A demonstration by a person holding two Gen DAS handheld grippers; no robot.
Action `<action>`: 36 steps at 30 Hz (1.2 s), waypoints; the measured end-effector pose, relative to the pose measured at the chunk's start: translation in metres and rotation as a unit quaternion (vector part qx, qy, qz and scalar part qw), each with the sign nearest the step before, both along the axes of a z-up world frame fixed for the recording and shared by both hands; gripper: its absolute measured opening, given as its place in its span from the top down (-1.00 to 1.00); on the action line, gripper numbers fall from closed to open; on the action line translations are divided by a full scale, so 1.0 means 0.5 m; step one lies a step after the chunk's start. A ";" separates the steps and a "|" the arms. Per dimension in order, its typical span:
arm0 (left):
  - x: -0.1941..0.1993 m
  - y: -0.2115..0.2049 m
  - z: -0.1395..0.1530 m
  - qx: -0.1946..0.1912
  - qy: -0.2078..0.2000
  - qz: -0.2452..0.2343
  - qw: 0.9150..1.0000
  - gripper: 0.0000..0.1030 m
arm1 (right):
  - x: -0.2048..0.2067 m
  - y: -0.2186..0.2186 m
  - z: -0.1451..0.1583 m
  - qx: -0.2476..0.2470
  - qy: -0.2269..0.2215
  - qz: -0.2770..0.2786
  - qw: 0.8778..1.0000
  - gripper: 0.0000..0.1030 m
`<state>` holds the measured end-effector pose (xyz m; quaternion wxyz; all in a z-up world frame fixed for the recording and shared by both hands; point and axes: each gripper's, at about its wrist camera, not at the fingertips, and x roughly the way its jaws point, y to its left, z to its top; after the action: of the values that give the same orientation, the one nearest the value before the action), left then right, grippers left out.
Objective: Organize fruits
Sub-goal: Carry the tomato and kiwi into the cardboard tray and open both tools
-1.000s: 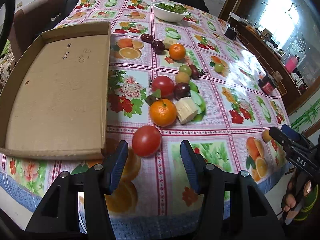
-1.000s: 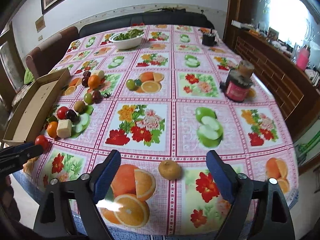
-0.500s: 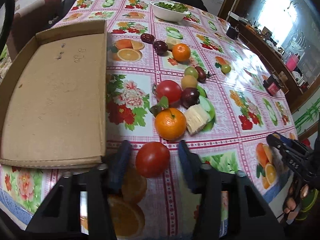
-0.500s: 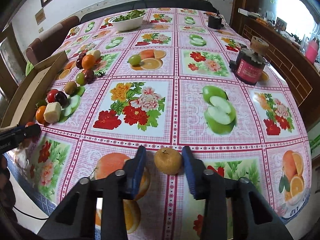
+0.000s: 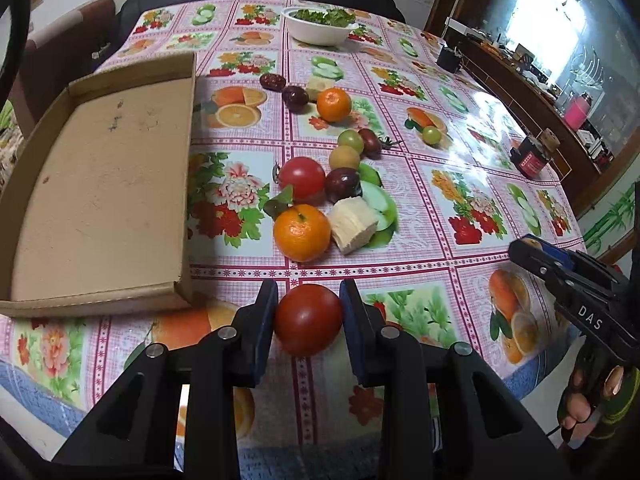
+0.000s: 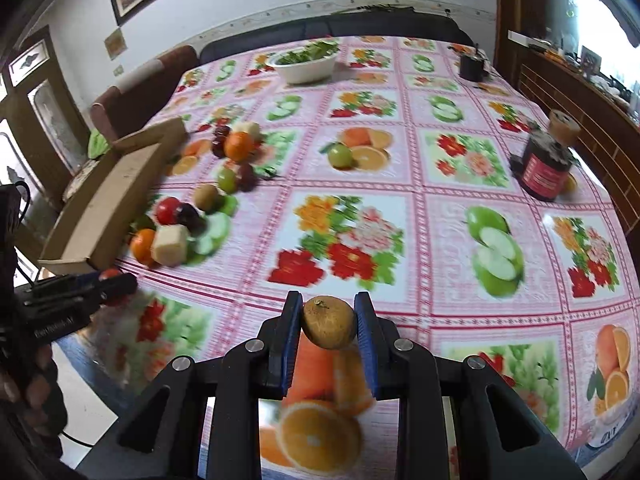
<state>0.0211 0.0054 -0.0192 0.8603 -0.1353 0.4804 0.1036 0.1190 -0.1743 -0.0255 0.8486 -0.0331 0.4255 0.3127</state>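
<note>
- On the table: glossy vinyl cloth [image 5: 460, 184], pink grid, printed fruit and flowers.
- Shallow brown cardboard tray [image 5: 100, 184] far left, matte.
- Left gripper [image 5: 308, 320] closing, pads on smooth round tomato [image 5: 308, 318] near the table's front edge.
- Right gripper [image 6: 328, 322] clamped on small rough brown fruit [image 6: 328, 322], same edge.

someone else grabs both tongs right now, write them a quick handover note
Left tongs: closing on the red tomato at the near table edge, pads at both its sides.
Right tongs: shut on the small brown fruit, also near the edge.
Cardboard tray: nothing in it, so nothing is sorted yet.
Left on the tablecloth: near orange, second tomato, dark plum, pale cut chunk, far orange, more small fruits behind, and a lone green one further right.
Probable next step: carry both held fruits to the tray.
</note>
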 end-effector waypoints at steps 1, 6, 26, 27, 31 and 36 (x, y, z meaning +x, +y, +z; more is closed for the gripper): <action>-0.001 -0.002 0.004 0.006 -0.001 0.000 1.000 0.43 | -0.003 0.007 0.005 0.001 -0.002 0.005 1.000 0.47; -0.010 -0.002 0.022 0.012 -0.003 0.009 1.000 0.43 | -0.021 0.040 0.017 0.002 -0.008 0.032 0.999 0.47; -0.057 0.071 0.090 0.060 -0.041 0.072 0.995 0.43 | -0.059 0.138 0.076 0.024 -0.024 0.100 0.994 0.48; -0.060 0.075 0.093 0.063 -0.043 0.076 0.994 0.43 | -0.062 0.146 0.080 0.026 -0.024 0.105 0.994 0.48; -0.071 0.106 0.101 0.066 -0.050 0.095 0.992 0.43 | -0.070 0.180 0.090 0.029 -0.027 0.125 0.991 0.48; -0.087 0.149 0.106 0.066 -0.054 0.118 0.989 0.43 | -0.083 0.223 0.102 0.032 -0.031 0.148 0.988 0.48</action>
<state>-0.0223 0.0798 0.0336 0.8737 -0.1398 0.4062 0.2283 0.0777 -0.0627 0.0255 0.8063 -0.0782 0.3793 0.4472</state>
